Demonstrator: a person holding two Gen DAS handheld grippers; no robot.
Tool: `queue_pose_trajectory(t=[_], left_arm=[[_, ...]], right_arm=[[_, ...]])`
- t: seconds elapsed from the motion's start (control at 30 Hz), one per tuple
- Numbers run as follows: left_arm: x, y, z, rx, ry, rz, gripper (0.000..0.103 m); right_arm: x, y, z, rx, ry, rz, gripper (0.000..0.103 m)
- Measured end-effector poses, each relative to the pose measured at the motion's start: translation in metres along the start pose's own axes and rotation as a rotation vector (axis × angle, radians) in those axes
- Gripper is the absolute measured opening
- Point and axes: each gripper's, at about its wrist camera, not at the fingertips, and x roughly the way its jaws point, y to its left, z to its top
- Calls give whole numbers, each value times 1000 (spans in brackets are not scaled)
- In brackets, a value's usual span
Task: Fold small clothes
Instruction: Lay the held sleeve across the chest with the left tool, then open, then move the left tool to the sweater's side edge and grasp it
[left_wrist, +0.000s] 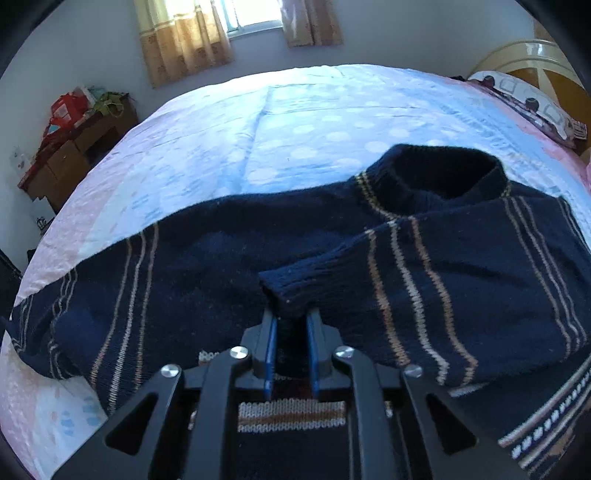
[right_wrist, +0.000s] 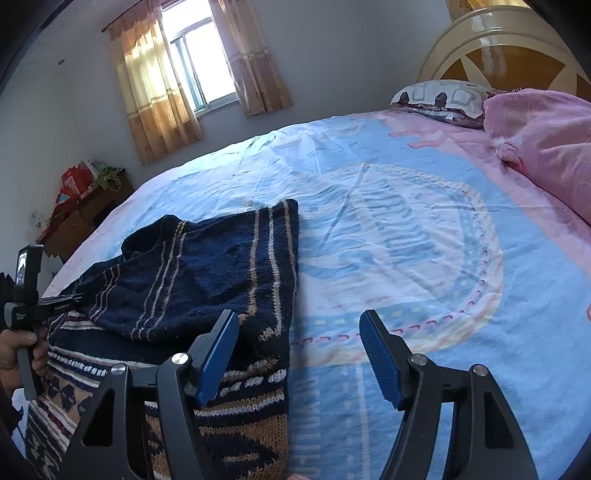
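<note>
Navy knit, tan stripes: the sweater (left_wrist: 221, 258) lies spread on the bed (left_wrist: 295, 122) directly under your grippers, one sleeve folded across its body. Your left gripper (left_wrist: 290, 317) has its jaws narrowly parted around the sleeve cuff (left_wrist: 291, 286); whether the pads press on it you cannot tell from here. Your right gripper (right_wrist: 299, 332) hangs with jaws wide apart and nothing between them, left finger over the sweater's patterned hem, right finger over bare sheet. Farther off, a pink blanket (right_wrist: 543, 147) and patterned pillow (right_wrist: 439, 98) at the headboard. Beyond the bed, a cluttered wooden cabinet (left_wrist: 74, 155), then the curtained window (right_wrist: 192, 62).
</note>
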Motion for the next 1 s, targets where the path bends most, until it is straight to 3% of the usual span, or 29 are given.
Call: queue_pose_trajectory(t=[0.17, 0.23, 0.3, 0.37, 0.47, 0.6, 0.7, 0.87, 1.0], left_arm=[[0, 2, -4, -30, -39, 0, 27], [1, 8, -4, -54, -37, -13, 34], [3, 19, -5, -117, -29, -24, 50], [5, 26, -6, -159, -23, -60, 51], [5, 28, -8, -170, -27, -81, 55], [6, 20, -7, -133, -24, -102, 74], [8, 15, -7, -105, -17, -121, 86], [7, 14, -7, -101, -15, -128, 87], [8, 15, -8, -102, -14, -135, 88]], right_arm=[[-20, 27, 10, -88, -47, 17, 69], [-19, 43, 18, -137, -26, 42, 69], [-9, 64, 25, -194, 33, 75, 69], [10, 80, 26, -243, 112, 94, 69], [46, 81, 13, -232, 290, 28, 69], [32, 84, 0, -237, 296, 4, 69], [24, 100, -3, -330, 317, -52, 69], [12, 132, 18, -286, 241, -52, 69], [40, 160, 14, -270, 290, -36, 69]])
